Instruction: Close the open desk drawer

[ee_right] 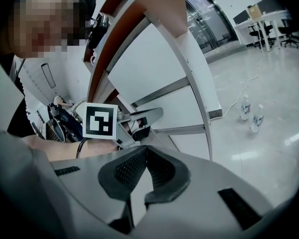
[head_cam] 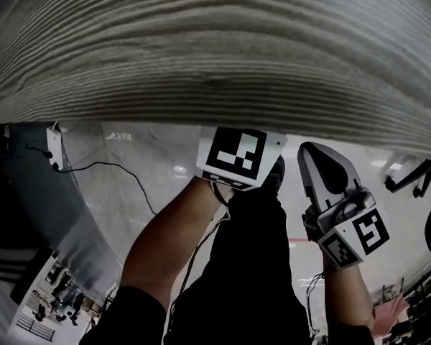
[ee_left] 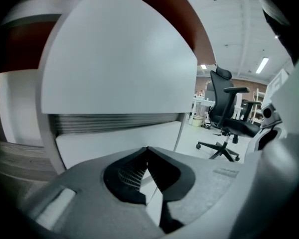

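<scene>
The desk's wood-grain top [head_cam: 215, 49] fills the upper half of the head view. Under it stand white fronts [ee_left: 114, 63] with a striped wooden edge [ee_left: 114, 122] between them; I cannot tell which is the drawer, nor how far out it is. My left gripper [ee_left: 147, 149] is shut with nothing between its pads, close in front of the lower white front [ee_left: 109, 142]. In the head view only its marker cube [head_cam: 233, 157] shows; its jaws are hidden under the desk top. My right gripper [head_cam: 307, 148] hangs shut and empty to the right, pointing at the desk edge.
A black office chair [ee_left: 226, 118] stands on the glossy floor at the right of the desk. Two water bottles [ee_right: 252, 112] and a white cable lie on the floor beyond the desk's grey leg [ee_right: 199, 83]. A black cable [head_cam: 122, 175] runs across the floor at the left.
</scene>
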The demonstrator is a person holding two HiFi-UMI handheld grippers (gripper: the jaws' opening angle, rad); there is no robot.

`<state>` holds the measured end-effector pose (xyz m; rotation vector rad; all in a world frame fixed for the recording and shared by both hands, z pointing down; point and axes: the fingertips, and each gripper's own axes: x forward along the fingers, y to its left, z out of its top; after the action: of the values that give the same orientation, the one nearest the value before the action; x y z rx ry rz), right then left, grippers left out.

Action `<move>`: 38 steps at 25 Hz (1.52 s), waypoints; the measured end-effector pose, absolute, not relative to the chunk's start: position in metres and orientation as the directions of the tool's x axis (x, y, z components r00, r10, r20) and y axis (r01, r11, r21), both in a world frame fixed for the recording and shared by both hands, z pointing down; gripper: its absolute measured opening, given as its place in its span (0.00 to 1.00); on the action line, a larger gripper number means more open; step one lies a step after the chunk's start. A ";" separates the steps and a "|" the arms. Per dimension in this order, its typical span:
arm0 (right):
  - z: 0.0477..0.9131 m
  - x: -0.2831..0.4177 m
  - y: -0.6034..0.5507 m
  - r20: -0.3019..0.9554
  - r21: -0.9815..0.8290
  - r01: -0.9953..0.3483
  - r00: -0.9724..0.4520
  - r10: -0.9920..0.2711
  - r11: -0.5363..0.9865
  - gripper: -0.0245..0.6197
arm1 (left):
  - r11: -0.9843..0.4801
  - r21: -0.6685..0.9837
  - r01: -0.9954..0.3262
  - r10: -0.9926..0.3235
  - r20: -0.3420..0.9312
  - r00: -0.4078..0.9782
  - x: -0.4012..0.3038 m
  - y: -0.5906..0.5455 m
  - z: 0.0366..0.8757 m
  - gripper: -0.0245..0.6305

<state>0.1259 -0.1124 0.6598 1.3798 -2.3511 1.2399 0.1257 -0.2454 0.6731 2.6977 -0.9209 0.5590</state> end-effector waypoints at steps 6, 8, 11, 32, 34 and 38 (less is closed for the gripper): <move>0.656 0.127 -0.116 0.486 -0.581 -0.780 -0.562 -0.669 0.233 0.06 | -0.774 0.126 -0.620 -0.537 0.387 0.749 0.140 -0.242 0.667 0.05; 0.654 0.128 -0.115 0.486 -0.576 -0.783 -0.557 -0.674 0.232 0.06 | -0.776 0.146 -0.614 -0.534 0.367 0.762 0.139 -0.233 0.659 0.05; 0.641 0.127 -0.116 0.480 -0.562 -0.789 -0.554 -0.680 0.246 0.06 | -0.788 0.168 -0.592 -0.513 0.352 0.783 0.133 -0.211 0.641 0.05; 0.286 0.040 -0.062 0.331 -0.370 -0.815 -0.564 -0.756 0.446 0.06 | -0.750 0.134 -0.648 -0.578 0.344 0.740 0.007 -0.083 0.278 0.05; 0.245 0.040 -0.054 0.311 -0.337 -0.814 -0.571 -0.760 0.474 0.06 | -0.753 0.100 -0.650 -0.597 0.311 0.740 0.004 -0.074 0.237 0.05; 0.156 0.052 -0.039 0.210 -0.316 -0.813 -0.563 -0.799 0.490 0.06 | -0.775 0.047 -0.630 -0.599 0.263 0.756 0.004 -0.054 0.156 0.05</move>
<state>0.0522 -0.0390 0.1556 1.4510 -2.6811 0.5990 0.0043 -0.0542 0.1563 2.8187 -0.9910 0.3539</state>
